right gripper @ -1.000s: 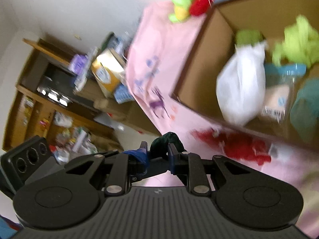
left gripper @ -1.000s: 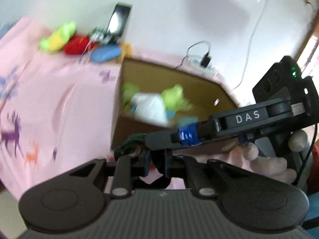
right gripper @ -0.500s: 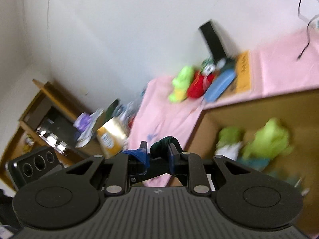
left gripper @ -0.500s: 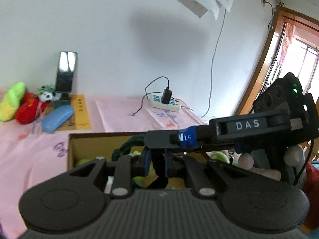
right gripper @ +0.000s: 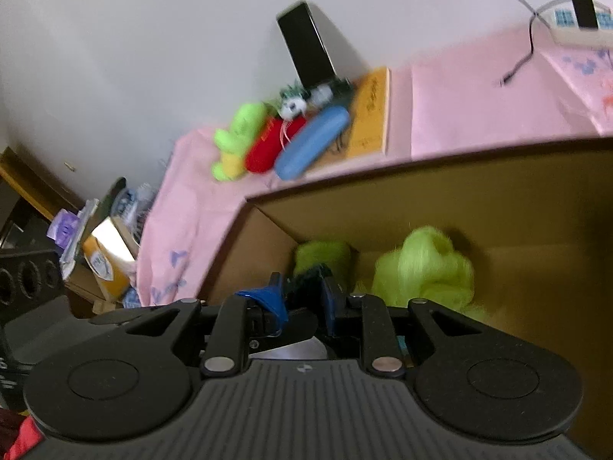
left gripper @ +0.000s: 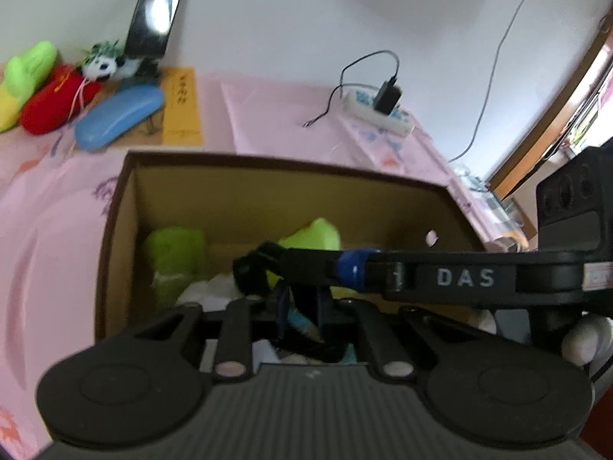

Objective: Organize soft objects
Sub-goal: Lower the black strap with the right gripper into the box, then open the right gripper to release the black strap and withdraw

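An open cardboard box (left gripper: pixel 118 230) (right gripper: pixel 421 176) stands on the pink cloth, with two lime plush pieces (left gripper: pixel 174 253) (right gripper: pixel 421 264) and a white bag (left gripper: pixel 207 291) inside. Both grippers hover over its near-left part. A dark green knitted cloth (right gripper: pixel 306 283) sits clamped between the pads of my right gripper (right gripper: pixel 302 295), whose jaws are just beginning to open. In the left wrist view the cloth (left gripper: pixel 251 268) hangs at the tip of the right gripper's arm (left gripper: pixel 459 278). My left gripper (left gripper: pixel 302 303) is opening; a gap shows between its pads.
Along the wall lie a green-yellow plush (left gripper: pixel 27 76), a red plush (left gripper: pixel 53 103), a small panda (left gripper: pixel 101 67), a blue case (left gripper: pixel 118 117), a yellow booklet (left gripper: pixel 182 107) and a leaning phone (left gripper: pixel 157 11). A power strip (left gripper: pixel 379 111) lies at the back right. Cluttered shelves (right gripper: pixel 103 253) stand left of the bed.
Both grippers have swung from the box's front edge to above its inside, tilting down. The left jaws, shut on the dark green cloth before, now stand apart. The right still grips it.
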